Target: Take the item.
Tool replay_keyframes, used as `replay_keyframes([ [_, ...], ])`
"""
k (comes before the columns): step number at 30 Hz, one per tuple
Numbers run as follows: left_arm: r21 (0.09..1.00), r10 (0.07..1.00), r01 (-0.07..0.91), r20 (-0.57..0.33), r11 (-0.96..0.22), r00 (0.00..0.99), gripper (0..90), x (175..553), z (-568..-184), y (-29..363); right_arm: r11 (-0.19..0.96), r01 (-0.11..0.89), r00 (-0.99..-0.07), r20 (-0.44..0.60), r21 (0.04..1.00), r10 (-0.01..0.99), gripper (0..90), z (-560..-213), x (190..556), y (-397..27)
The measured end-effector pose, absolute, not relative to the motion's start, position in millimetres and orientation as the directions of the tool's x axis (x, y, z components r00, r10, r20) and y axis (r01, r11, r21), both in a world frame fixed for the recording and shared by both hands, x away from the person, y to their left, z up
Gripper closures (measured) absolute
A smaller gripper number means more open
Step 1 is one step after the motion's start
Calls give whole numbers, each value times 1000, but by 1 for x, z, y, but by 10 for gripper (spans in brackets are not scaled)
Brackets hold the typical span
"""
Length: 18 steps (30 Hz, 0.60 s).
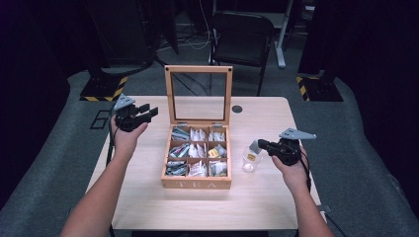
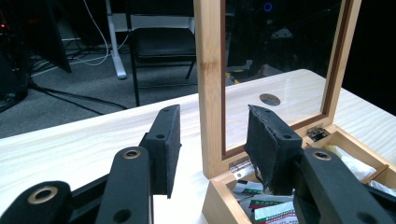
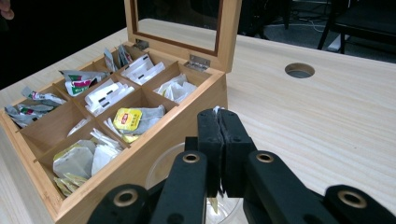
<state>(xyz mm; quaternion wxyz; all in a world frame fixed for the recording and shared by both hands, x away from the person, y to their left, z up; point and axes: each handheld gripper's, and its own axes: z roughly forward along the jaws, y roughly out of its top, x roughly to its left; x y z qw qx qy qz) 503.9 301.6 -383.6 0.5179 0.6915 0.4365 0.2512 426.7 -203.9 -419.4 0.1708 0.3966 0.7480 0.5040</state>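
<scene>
My right gripper pinches a tea bag between closed fingers, above a clear cup at the tea box's three o'clock. My left gripper hovers at ten o'clock, fingers parted and empty, beside the raised lid.
</scene>
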Motion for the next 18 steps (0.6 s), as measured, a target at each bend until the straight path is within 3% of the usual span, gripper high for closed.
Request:
replay_keyframes([
  [18,937,868,341,-107,-74,485,550,503,-384,305,217,445,-637,137,869,758,885,-430,428,-198],
])
